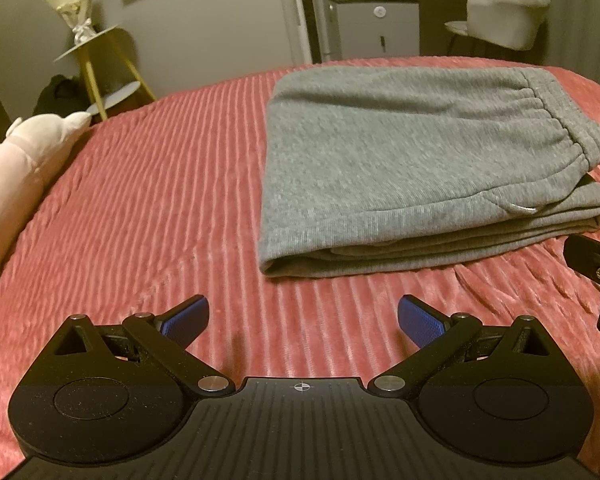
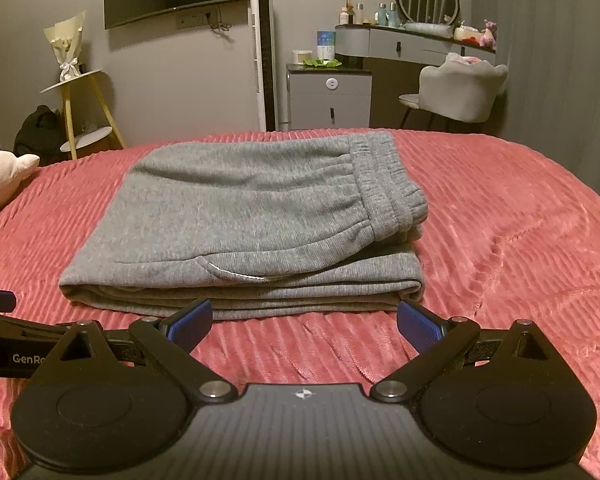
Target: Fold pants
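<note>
Pants (image 2: pixel 244 216) lie folded in thick stack on bed (image 2: pixel 520 240), just ahead of my right gripper (image 2: pixel 305 326). Both it and my left gripper (image 1: pixel 303 322) spread wide, empty. Fleece looks soft, floppy, grippy, not fragile. I judge best hold at near folded edge, pinching all layers.

The pants (image 2: pixel 236 216) are soft, matt grey fleece-knit cloth lying on a plush, ribbed pink bedspread (image 2: pixel 500 240), while each gripper's matt black plastic frame carries blue, finely textured pads (image 1: pixel 420 326) and shiny metal pivot pins (image 2: pixel 214 389).
</note>
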{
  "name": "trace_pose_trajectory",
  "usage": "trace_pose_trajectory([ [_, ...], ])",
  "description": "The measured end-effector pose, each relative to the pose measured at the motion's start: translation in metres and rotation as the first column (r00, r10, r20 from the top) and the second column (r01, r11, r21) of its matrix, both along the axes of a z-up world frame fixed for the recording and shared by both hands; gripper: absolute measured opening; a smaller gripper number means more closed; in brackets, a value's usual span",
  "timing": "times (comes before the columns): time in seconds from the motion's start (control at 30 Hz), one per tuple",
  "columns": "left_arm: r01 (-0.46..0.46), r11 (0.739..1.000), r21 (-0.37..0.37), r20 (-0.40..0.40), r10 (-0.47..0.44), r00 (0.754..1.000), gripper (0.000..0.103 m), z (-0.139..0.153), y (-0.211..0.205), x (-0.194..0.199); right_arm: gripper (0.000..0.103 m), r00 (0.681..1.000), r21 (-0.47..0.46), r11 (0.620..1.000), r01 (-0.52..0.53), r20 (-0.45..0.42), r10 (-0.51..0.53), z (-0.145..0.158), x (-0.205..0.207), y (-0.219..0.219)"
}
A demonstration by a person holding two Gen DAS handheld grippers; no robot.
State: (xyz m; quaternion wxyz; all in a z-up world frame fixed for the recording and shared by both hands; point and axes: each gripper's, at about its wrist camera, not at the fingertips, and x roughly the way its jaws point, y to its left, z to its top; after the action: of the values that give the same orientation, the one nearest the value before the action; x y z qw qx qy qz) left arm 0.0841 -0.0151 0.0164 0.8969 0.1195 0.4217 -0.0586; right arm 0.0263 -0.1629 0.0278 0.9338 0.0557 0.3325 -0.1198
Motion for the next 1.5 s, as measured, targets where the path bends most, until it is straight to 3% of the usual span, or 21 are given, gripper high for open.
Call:
trace_pose_trajectory([
  [1.5, -0.009, 1.000, -0.025, 0.017, 0.010, 1.000, 0.103, 0.0046, 0.0020, -0.0012, 0.099, 1.000, 0.026, 1.000, 0.004, 0.011, -0.005, 0.0010, -0.0032, -0.0015],
])
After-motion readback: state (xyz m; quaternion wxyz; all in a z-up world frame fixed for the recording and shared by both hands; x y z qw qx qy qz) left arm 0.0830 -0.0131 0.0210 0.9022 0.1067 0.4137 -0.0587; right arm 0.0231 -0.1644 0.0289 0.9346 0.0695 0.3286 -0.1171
